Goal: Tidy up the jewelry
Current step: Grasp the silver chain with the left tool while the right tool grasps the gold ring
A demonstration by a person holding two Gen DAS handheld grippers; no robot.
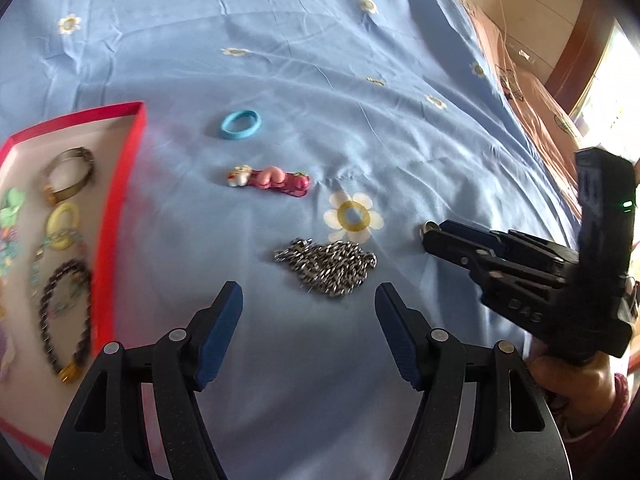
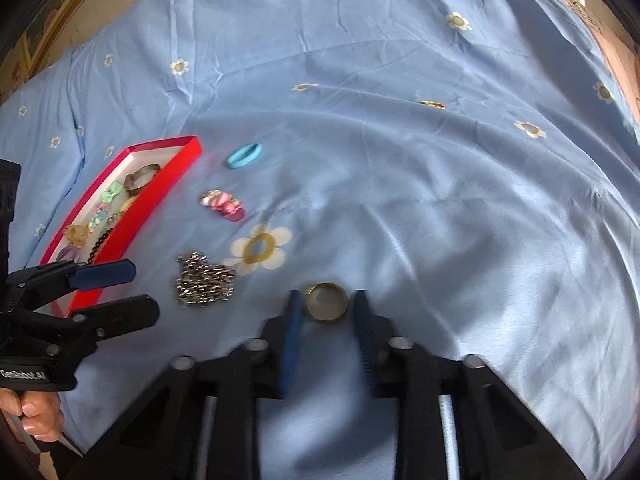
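While right gripper [image 2: 327,306] is straddling gold ring [image 2: 326,301] lying on blue flowered bedsheet [image 2: 440,184], jaws narrowed, pads just beside ring, grip unclear; left gripper [image 1: 309,300] is hovering wide open, holding nothing, before silver chain pile [image 1: 326,266]. Beyond chain: pink hair clip [image 1: 269,180], then blue hair tie [image 1: 240,124]. Red cardboard box [image 1: 120,200] is sitting leftward, holding bracelets.

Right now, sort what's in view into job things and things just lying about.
Job:
red box already holding bracelets
silver chain
gold ring, between the right gripper's fingers
pink hair clip
blue hair tie
left gripper, open near the chain

Lying about:
blue flowered bedsheet
pink cover at the bed's edge
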